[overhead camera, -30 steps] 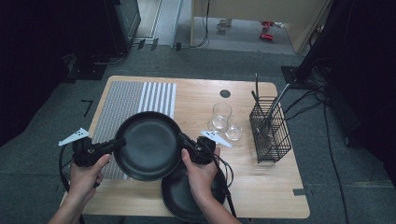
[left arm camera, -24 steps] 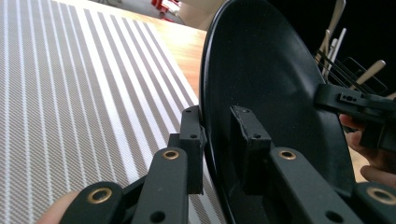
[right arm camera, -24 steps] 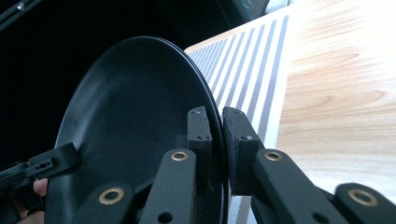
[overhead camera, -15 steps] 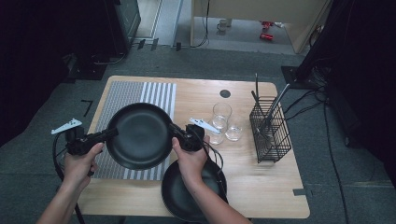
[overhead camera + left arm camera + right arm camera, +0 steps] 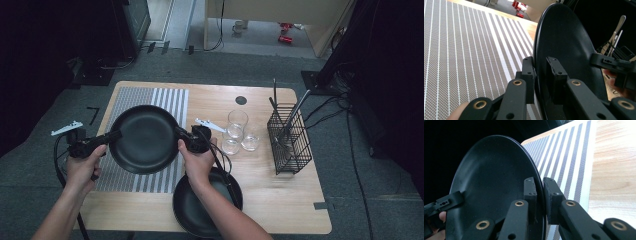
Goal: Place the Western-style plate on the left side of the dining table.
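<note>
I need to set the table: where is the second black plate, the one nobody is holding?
High view: second black plate lies at the table's near edge, under the right forearm.

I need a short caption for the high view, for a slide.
Two grippers carry a black plate over the striped mat.

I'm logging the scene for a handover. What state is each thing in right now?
Upper black plate: held level over the striped placemat, gripped at opposite rims.
Left claw: shut on the plate's rim.
Right claw: shut on the opposite rim.
Lower black plate: lying flat on the table.
Glasses: upright, empty.
Wire basket: upright, holding utensils.
</note>
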